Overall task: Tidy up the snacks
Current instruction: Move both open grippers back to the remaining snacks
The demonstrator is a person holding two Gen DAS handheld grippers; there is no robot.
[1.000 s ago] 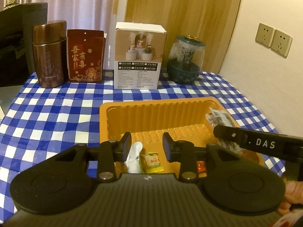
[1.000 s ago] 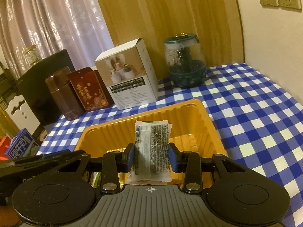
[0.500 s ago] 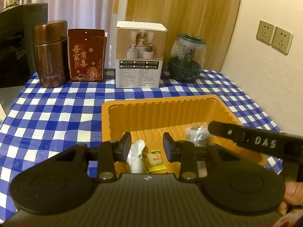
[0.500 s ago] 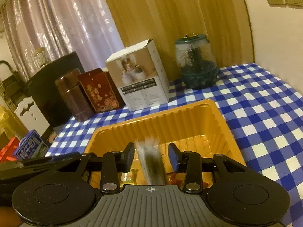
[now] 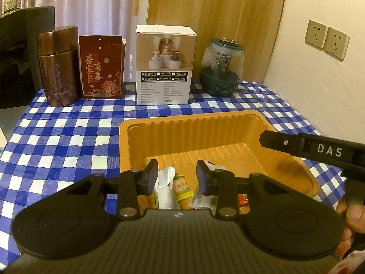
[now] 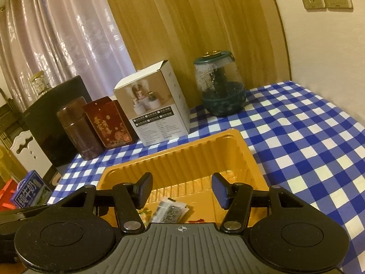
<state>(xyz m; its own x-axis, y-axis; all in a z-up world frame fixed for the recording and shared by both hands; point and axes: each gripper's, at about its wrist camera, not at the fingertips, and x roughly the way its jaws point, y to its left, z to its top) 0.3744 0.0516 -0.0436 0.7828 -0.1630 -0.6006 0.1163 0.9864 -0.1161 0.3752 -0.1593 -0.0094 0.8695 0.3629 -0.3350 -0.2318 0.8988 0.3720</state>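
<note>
Dropped seaweed packet (image 6: 170, 212), clear-wrapped, dark-speckled

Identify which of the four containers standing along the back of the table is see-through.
The round jar at the right end, with a dark green base; the brown canister, red packet and white box are opaque.

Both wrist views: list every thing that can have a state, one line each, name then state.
left gripper: open, nothing gripped, fingers over the tray.
right gripper: just been opening, nothing between its fingers.
dark snack packet: lying loose in the tray.
orange tray: upright, several snacks inside.
yellow sachet: lying in the tray.
white box: upright, closed.
brown canister: upright, lid on.
red pouch: standing.
glass jar: upright, lid on.
</note>
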